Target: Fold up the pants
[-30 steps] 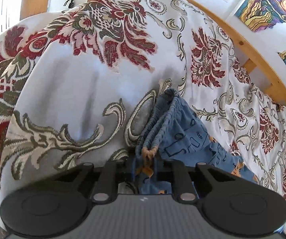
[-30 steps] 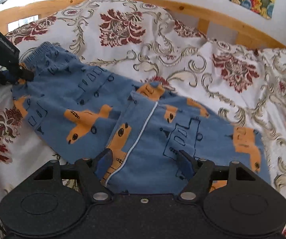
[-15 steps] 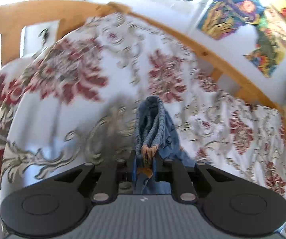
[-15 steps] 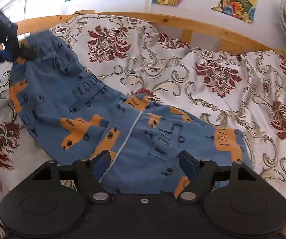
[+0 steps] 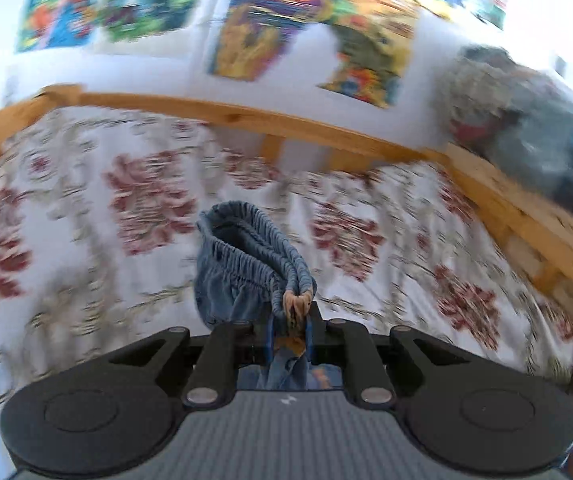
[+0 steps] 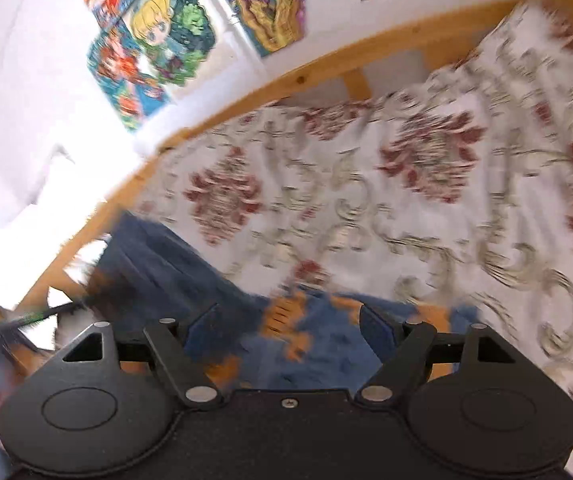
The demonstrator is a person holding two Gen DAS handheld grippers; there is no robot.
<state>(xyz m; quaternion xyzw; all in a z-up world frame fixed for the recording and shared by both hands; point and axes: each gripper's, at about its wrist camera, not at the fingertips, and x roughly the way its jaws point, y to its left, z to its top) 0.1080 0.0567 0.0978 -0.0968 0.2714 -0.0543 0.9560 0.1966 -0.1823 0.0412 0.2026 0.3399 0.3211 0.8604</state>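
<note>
Heavily smeared by motion blur in both views, so fine detail mostly lost. From the left wrist: left gripper (image 5: 289, 326) clamped tight on the pants (image 5: 246, 264) at the elastic waistband, a pinch of blue and orange cloth squeezed between the jaws, the gathered band looping up and away from them, lifted clear above the floral bedspread (image 5: 86, 208); the rest of the garment hidden below the gripper body. Beyond, a wooden bed rail (image 5: 246, 116), blurred colourful posters (image 5: 278, 20) on the white wall, and a grey-blue heap (image 5: 526, 120) at the right edge, too streaked to identify. From the right wrist: right gripper (image 6: 288, 324) with jaws spread wide, blue pads on either side of the pants (image 6: 318, 340), blue cloth with orange patches lying between and under them on the bedspread (image 6: 406, 200); contact between pads and cloth impossible to judge. A darker blue part of the garment rising toward the upper left near the bed rail (image 6: 326, 56), its end lost in blur and glare. Cartoon posters (image 6: 154, 40) above, sharper here, yet no legible writing anywhere; only a small pale mark on the left gripper's body, unreadable.
</note>
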